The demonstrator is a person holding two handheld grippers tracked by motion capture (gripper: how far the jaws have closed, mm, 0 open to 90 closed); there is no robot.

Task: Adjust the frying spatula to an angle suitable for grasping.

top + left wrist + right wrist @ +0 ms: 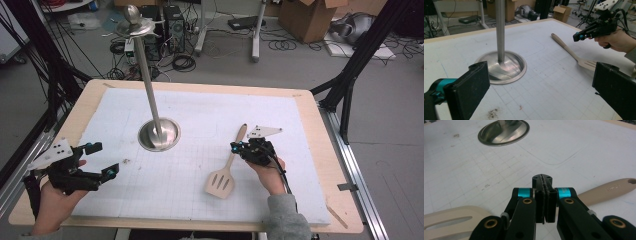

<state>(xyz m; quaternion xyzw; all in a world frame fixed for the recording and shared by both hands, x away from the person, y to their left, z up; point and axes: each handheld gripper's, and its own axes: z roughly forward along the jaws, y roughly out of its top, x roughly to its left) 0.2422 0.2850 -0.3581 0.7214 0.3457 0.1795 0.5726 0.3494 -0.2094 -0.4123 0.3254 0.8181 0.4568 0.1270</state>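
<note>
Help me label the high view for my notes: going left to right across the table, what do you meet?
Left hand-held gripper → metal stand's round base → wooden slotted spatula → right hand-held gripper, jaws shut, just above the spatula's handle.

Slotted spatula [227, 169], pale wood-coloured, lying flat on the white gridded mat, right of centre. Blade with three slots toward the near edge, slim handle running away and slightly rightward, small hole at its far tip. Resting apart from the round steel base [159, 134], directly beneath closed black jaws.
</note>
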